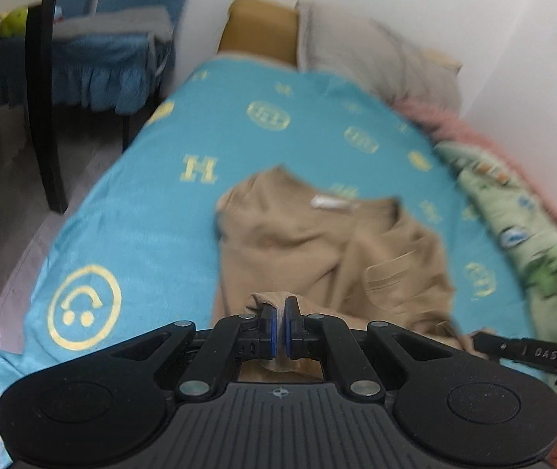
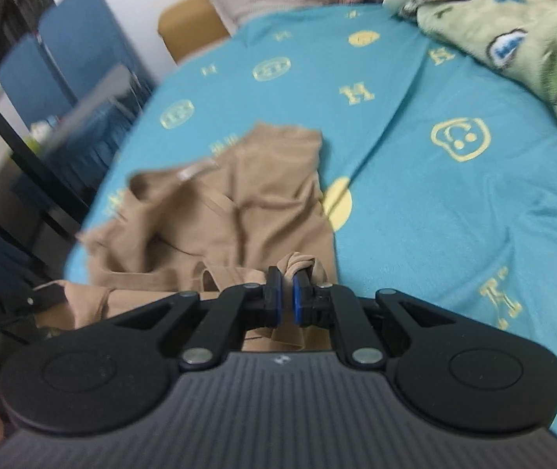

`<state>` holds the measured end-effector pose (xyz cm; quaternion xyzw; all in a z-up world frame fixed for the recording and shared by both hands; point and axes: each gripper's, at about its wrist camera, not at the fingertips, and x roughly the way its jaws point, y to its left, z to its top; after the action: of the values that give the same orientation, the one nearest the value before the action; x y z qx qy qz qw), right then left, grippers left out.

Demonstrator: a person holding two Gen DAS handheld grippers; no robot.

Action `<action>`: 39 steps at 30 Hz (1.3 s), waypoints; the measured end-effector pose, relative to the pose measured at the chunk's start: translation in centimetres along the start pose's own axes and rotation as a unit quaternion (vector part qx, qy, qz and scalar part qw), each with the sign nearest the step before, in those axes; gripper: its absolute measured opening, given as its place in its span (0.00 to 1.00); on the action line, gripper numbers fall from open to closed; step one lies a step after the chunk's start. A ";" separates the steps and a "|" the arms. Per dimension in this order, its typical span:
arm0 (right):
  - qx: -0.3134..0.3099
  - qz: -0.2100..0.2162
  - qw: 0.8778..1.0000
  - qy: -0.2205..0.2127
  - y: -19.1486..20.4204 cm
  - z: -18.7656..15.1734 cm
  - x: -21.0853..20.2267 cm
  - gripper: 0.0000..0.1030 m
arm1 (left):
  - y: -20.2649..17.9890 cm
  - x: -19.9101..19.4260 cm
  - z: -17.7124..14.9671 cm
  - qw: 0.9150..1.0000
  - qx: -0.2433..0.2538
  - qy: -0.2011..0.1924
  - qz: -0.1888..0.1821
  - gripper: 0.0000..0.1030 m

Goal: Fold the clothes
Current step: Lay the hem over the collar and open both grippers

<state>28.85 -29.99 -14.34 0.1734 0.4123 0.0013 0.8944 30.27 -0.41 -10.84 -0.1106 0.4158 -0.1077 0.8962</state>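
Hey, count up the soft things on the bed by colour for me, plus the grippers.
Tan garment: 1
Turquoise sheet: 1
Green blanket: 1
Pink blanket: 1
Grey pillow: 1
Grippers, left gripper and right gripper, each shut on the garment: 2
Total: 7

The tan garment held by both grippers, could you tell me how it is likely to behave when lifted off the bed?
The tan garment looks floppy: it lies creased on the blue sheet and bunches between the left gripper and right gripper. It probably sags between the grips. It seems light and thin.
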 end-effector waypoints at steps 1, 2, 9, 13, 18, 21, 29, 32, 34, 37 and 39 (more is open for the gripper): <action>-0.003 -0.005 1.000 0.009 -0.1 -0.1 1.0 0.09 | 0.3 1.1 -0.4 1.000 0.002 0.007 0.003 0.04; -0.007 -0.009 1.000 0.016 -0.1 -0.3 1.8 0.09 | 0.6 2.0 -0.7 1.000 0.005 0.014 0.006 0.05; -0.020 -0.021 1.000 0.011 0.6 -0.7 1.5 0.11 | -0.4 1.1 -2.0 0.999 0.037 0.013 0.019 0.36; 0.000 -0.008 1.000 -0.007 0.6 -0.5 -1.8 0.14 | -2.2 -2.7 -2.0 0.998 0.060 0.001 0.029 0.60; -0.010 -0.003 0.997 -0.073 1.2 -0.5 -8.0 0.82 | -4.0 -9.5 -2.6 0.996 0.078 -0.047 0.017 0.81; -0.013 0.002 0.996 -0.093 1.7 -1.5 -11.4 0.82 | -4.9 -13.4 -3.3 0.994 0.087 -0.067 0.014 0.84; -0.041 0.007 0.990 -0.133 3.7 -6.2 -19.4 0.83 | -5.9 -22.7 -8.2 0.990 0.085 -0.116 0.001 0.93; -0.071 0.014 0.986 -0.152 4.9 -8.5 -21.5 0.83 | -6.5 -25.1 -10.3 0.985 0.098 -0.140 0.009 0.94; -0.087 0.017 0.982 -0.166 5.5 -9.9 -22.5 0.83 | -7.0 -25.8 -11.7 0.981 0.113 -0.159 0.024 0.94; -0.091 0.011 0.979 -0.181 5.9 -11.6 -23.1 0.83 | -7.2 -26.6 -14.1 0.972 0.116 -0.198 0.041 0.94; -0.092 0.011 0.978 -0.185 5.8 -12.5 -23.3 0.83 | -7.2 -26.8 -15.3 0.969 0.118 -0.214 0.040 0.94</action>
<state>5.12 -24.02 -2.85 0.0921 0.2358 0.0168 0.9673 0.87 -1.26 0.90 -0.0080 0.2029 -0.0938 0.9747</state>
